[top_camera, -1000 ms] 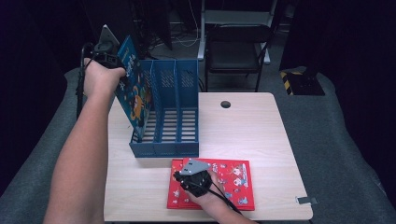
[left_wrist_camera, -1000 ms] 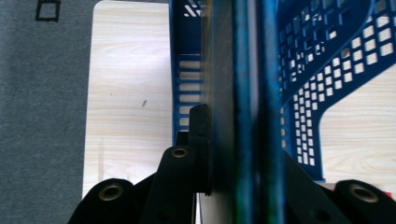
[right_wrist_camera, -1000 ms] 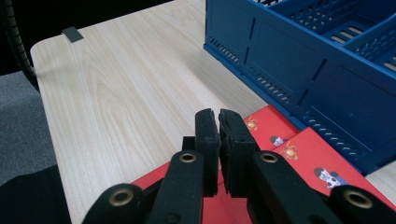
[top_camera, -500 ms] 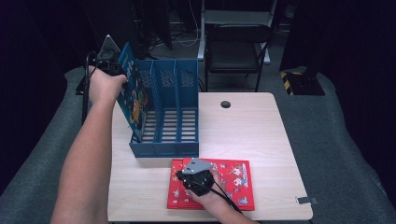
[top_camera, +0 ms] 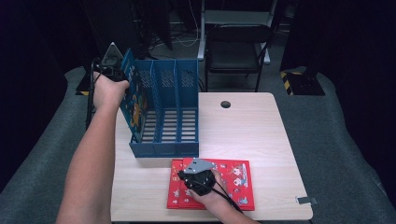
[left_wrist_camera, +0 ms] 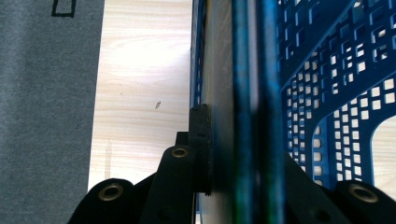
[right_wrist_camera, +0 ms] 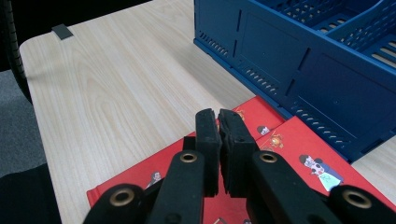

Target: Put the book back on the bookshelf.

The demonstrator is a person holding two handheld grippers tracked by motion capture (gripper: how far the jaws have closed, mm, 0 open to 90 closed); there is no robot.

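Note:
A blue three-slot file rack (top_camera: 163, 116) stands on the table's left half. My left gripper (top_camera: 122, 77) is shut on the top edge of a blue picture book (top_camera: 135, 102), which stands upright in the rack's leftmost slot. In the left gripper view the book's dark edge (left_wrist_camera: 233, 93) runs up between my left gripper's (left_wrist_camera: 233, 154) jaws, next to the perforated rack wall (left_wrist_camera: 336, 93). Red picture books (top_camera: 233, 179) lie flat at the table's front. My right gripper (top_camera: 183, 177) (right_wrist_camera: 219, 123) rests over them, shut with nothing between its pads, pointing left past the rack's front (right_wrist_camera: 299, 60).
A black chair (top_camera: 236, 46) stands behind the table. A round cable hole (top_camera: 225, 104) is in the tabletop's far middle and a small grey tab (top_camera: 306, 199) at its front right corner. Grey carpet surrounds the table (top_camera: 252, 135).
My left hand has come down with the blue book, sinking it deeper into the leftmost slot. The right gripper and the red books have not moved.

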